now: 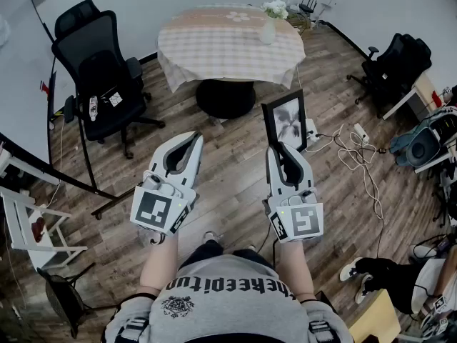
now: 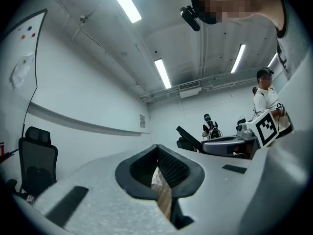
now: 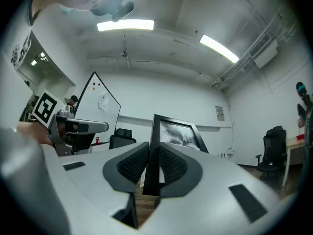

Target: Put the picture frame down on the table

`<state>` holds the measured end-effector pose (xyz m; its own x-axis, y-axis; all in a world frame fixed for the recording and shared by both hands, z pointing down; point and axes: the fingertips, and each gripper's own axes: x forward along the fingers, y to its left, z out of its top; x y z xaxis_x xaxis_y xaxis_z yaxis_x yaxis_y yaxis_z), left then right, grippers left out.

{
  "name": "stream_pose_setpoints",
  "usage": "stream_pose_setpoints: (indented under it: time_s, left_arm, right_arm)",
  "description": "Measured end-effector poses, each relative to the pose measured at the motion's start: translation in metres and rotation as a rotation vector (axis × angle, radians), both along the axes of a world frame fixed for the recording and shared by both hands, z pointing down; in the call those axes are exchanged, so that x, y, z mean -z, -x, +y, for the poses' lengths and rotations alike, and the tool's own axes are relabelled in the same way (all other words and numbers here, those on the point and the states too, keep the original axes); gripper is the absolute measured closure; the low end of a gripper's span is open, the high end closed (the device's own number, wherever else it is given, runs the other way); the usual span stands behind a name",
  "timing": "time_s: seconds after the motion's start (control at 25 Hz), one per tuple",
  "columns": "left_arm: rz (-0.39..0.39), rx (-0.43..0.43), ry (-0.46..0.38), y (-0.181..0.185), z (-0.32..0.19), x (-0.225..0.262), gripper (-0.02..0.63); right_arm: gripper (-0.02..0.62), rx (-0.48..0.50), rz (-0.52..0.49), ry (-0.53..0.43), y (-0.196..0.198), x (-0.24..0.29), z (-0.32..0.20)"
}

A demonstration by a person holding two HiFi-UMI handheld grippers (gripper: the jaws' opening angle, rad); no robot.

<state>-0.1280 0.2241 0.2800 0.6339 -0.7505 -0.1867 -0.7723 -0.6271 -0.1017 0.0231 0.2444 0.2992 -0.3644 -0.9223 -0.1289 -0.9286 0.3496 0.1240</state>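
The right gripper [image 1: 283, 148] is clamped on the frame [image 1: 285, 120] — in the right gripper view its two dark pads [image 3: 131, 164] press on either side of the frame's black edge [image 3: 152, 151], and the frame stands upright above the jaws with its grey picture facing right. In the head view the frame is in the air over the wood floor [image 1: 235, 184], short of the round table [image 1: 214, 45] and a little to the right of its dark base. The table wears a checked cloth and carries a pale vase of white flowers [image 1: 270, 21] near its far right rim. The left gripper [image 1: 193, 138] is level with the right one and well apart from the frame; its jaws meet at the tips with nothing between them — only floor shows through the gap behind the tips in the left gripper view [image 2: 157, 151]. A black office chair [image 1: 100, 70] stands left of the table, and white cables [image 1: 357, 152] lie on the floor to the right.
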Motion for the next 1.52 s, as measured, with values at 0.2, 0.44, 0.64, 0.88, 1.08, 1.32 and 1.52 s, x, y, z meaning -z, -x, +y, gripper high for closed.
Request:
stream_pose_setpoints:
  time_s: [0.2, 0.44, 0.64, 0.88, 1.08, 1.32, 1.52]
  left_arm:
    - [-0.004, -0.004, 0.001, -0.001, 0.0, 0.001, 0.591]
    - [-0.009, -0.01, -0.001, 0.002, -0.001, 0.002, 0.591]
    - [-0.008, -0.018, -0.009, 0.011, -0.004, 0.001, 0.591]
    - [-0.005, -0.041, -0.02, 0.022, -0.01, 0.002, 0.591]
    - [-0.002, -0.06, -0.015, 0.027, -0.017, 0.0, 0.591]
    - [-0.008, -0.067, -0.01, 0.022, -0.03, -0.006, 0.591]
    - [-0.015, -0.052, -0.005, 0.015, -0.051, -0.01, 0.591]
  right_arm:
    - [0.524, -0.004, -0.001, -0.003, 0.0, 0.003, 0.002]
    - [0.525, -0.011, 0.003, -0.004, 0.003, 0.004, 0.002]
    - [0.525, -0.016, 0.008, -0.01, 0.014, 0.002, -0.001]
    - [0.525, -0.027, 0.002, -0.025, 0.027, 0.004, -0.004]
    - [0.525, -0.033, 0.01, -0.025, 0.035, 0.006, -0.01]
    - [0.525, -0.034, 0.009, -0.009, 0.03, -0.002, -0.023]
    - [0.525, -0.025, -0.004, -0.003, 0.021, -0.008, -0.046]
